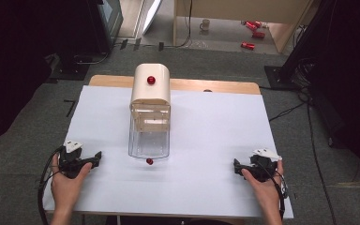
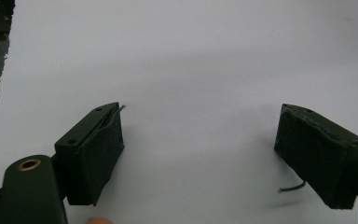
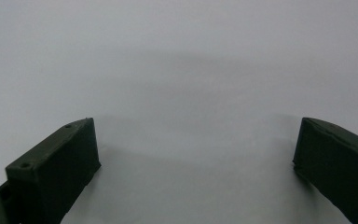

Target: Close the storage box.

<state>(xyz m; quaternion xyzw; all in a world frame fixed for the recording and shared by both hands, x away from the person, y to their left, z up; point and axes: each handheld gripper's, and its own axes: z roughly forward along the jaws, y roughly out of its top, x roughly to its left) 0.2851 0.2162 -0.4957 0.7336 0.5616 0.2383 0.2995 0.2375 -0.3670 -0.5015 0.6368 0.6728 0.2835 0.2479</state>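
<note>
A cream cabinet (image 1: 150,91) with a clear drawer (image 1: 149,140) stood mid-table; its small red knob (image 1: 149,161) probably needed a light pinch. Flanking it nearer the person, the left gripper (image 1: 93,158) and right gripper (image 1: 237,166) gaped wide, empty.

A box (image 1: 150,91) stands on the table (image 1: 215,140), toward its far edge, with a ball (image 1: 151,80) on top. A clear bin (image 1: 149,138) touches the box's near side. A second ball (image 1: 149,161) lies just before the bin.
</note>
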